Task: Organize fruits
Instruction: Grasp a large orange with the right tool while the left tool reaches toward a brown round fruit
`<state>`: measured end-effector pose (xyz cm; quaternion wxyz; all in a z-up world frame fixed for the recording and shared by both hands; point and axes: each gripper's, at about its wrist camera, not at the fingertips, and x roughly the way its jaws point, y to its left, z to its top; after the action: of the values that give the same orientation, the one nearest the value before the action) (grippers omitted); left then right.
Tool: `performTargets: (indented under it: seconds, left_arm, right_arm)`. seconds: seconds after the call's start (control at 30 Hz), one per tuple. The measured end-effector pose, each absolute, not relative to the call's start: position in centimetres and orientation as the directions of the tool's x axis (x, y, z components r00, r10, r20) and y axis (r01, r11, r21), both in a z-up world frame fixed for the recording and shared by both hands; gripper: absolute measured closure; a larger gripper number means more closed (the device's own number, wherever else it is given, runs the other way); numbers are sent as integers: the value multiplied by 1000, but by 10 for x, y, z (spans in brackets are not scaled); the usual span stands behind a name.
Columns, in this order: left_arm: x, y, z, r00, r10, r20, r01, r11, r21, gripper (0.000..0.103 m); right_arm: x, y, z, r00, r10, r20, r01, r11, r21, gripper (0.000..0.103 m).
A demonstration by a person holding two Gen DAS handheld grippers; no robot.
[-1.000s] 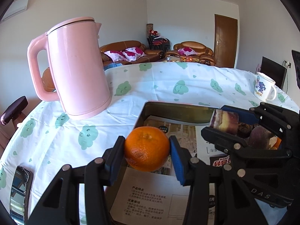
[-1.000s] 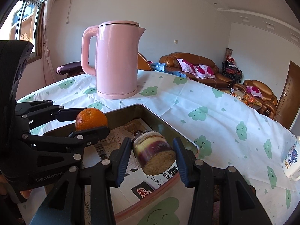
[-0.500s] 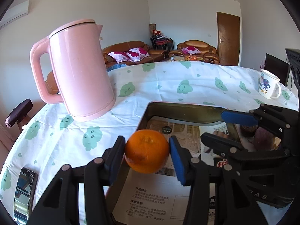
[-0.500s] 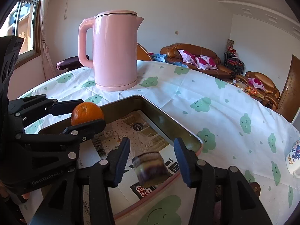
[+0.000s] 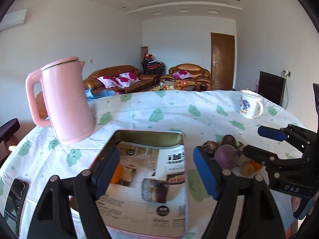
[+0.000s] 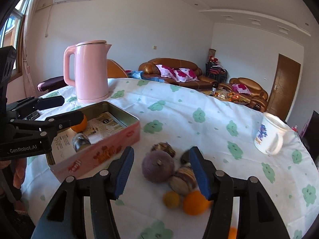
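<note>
- The left gripper (image 5: 155, 170) hangs over the near end of the tin (image 5: 149, 137); its jaws have just been opening and now stand wide, holding nothing.
- The orange (image 5: 117, 173) lies in the tin's left side, half hidden behind the left blue pad.
- A cut purple chunk (image 5: 155, 189) lies on the printed paper (image 5: 139, 205) lining the tin, blurred, near the front.
- The right gripper (image 6: 159, 171) is beside the tin, over loose fruit on the tablecloth (image 6: 199, 115); its jaws have just been opening and stand partly apart, gripping nothing.
- Between those jaws lies a round purple fruit (image 6: 157, 166); a striped piece (image 6: 183, 179) touches it, partly behind the right pad.
- A second orange (image 6: 194, 202) and a small yellow fruit (image 6: 171, 199) lie nearer, just beside each other.
- A pink kettle (image 6: 90, 71) stands behind the tin; a mug (image 6: 269, 135) stands well apart to the right.
- A phone (image 5: 15, 197) lies at the left table edge.
</note>
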<state>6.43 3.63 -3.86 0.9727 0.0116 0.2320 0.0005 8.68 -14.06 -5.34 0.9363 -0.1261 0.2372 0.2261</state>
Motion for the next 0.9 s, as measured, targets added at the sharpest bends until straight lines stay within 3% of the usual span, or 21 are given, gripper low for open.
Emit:
performTargets:
  seconds: [0.03, 0.17, 0.7, 0.8, 0.83, 0.9]
  left_arm:
    - [65, 26, -39, 890, -12, -456, 28, 999, 29, 25]
    - [70, -8, -48, 859, -95, -504, 123, 992, 23, 25]
    - [92, -87, -78, 725, -213, -655, 312, 949, 36, 27]
    - [98, -95, -85, 688, -231, -688, 337, 941, 20, 42]
    - [100, -96, -87, 676, -237, -698, 344, 939, 14, 43]
    - [103, -99, -90, 654, -246, -715, 351, 936, 0, 47]
  right_arm:
    - [82, -155, -54, 797, 338, -501, -455, 881, -129, 36]
    - [68, -198, -61, 821, 248, -514, -363, 922, -135, 35]
    - [71, -230, -94, 773, 215, -596, -334, 938, -94, 35]
    - [75, -234, -99, 760, 208, -616, -330, 940, -90, 44]
    - [76, -235, -101, 753, 212, -623, -333, 939, -82, 53]
    - [77, -234, -102, 744, 220, -631, -341, 937, -76, 58]
